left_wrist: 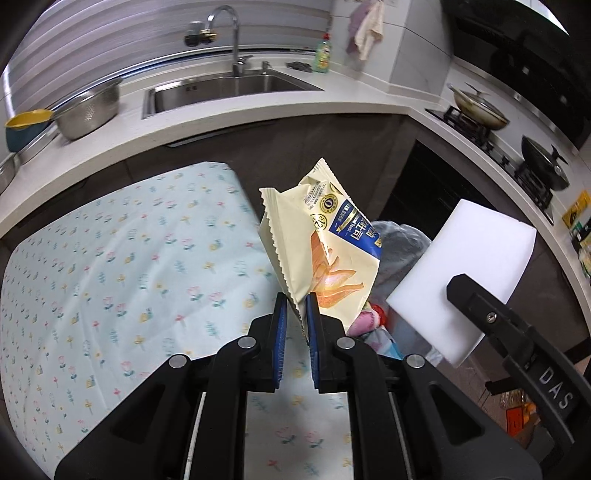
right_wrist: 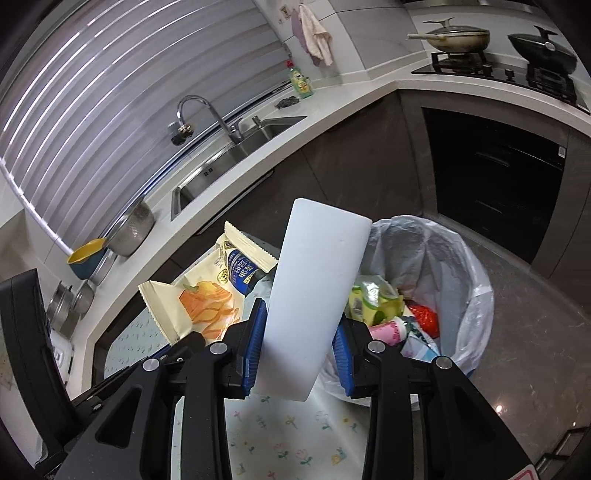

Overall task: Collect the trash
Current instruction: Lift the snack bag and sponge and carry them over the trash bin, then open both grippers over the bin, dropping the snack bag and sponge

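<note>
We hold two tongs in a kitchen. The left gripper (left_wrist: 296, 314) is nearly closed w/ its blue pads pinching the bottom corner of a snack wrapper (left_wrist: 325, 236) — cream and blue, standing up from the pads toward 12 o'clock. The right gripper (right_wrist: 301, 347) is partway closed on a white foam block (right_wrist: 314, 291), which sticks up between the pads and leans a bit toward 1 o'clock.

In the right view the trash bin (right_wrist: 476, 295) sits at 2 o'clock from the block, on the floor, lined w/ a clear plastic bag. It has stuff in it — a green packet (right_wrist: 369, 299), a pink bottle (right_wrist: 388, 328) and something red (right_wrist: 424, 317). The wrapper shows at 10 o'clock from the block, apart from the bin.

Under both tongs is a table w/ a flowery cloth (left_wrist: 129, 266). Past it is the counter w/ a sink (left_wrist: 229, 88), a tap (left_wrist: 229, 33) and a steel bowl (left_wrist: 88, 110). Pans sit on the stove (right_wrist: 498, 70) at 1 o'clock.
</note>
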Demonstrator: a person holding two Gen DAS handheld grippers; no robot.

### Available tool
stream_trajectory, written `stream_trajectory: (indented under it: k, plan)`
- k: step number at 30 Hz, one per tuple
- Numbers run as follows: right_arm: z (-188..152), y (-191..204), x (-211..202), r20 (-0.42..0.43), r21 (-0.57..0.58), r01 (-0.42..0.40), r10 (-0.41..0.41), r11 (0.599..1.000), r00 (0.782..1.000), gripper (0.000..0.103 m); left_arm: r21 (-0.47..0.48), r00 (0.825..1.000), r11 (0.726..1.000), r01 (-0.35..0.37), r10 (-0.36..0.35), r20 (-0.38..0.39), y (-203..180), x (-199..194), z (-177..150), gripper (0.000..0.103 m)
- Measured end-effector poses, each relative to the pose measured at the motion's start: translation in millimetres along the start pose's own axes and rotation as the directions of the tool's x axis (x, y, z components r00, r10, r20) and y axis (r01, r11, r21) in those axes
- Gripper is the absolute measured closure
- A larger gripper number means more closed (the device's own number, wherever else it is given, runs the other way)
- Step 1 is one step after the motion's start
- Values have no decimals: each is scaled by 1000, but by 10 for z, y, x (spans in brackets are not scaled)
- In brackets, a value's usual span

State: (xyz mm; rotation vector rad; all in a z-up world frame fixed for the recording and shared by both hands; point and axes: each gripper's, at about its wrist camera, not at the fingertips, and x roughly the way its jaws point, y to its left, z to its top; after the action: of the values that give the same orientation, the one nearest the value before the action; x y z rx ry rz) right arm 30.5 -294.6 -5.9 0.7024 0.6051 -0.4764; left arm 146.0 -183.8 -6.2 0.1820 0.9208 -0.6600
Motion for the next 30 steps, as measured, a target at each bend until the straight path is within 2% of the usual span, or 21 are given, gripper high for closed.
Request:
stream_trajectory:
  k: [6,18,19,20,22,26,30]
  plan:
    - [59,-405,-99,15,51,47,-48,998,999,70,51,999,998,31,-29,-37,-369,161,-15,92]
    - [78,-730,-93,10,87,91,-93,992,996,70,113,994,992,52,-40,-103,-806,481,-36,89]
    - [78,-747,-82,8,89,93,-94,992,996,70,115,994,992,53,-41,-106,-821,496,-41,81]
    - [82,-761,-71,6,90,93,-94,992,996,70,116,994,992,53,-41,-104,-829,507,-43,67]
    - [88,-774,-50,1,92,95,-96,991,995,70,115,996,992,46,-37,-81,-849,495,-49,51]
    - [91,-771,13,-10,92,95,-95,991,995,70,130,999,991,21,-15,-48,-836,475,-26,49]
    - [95,-720,63,-16,81,89,-88,993,996,69,95,999,995,2,1,-39,-712,471,12,45]
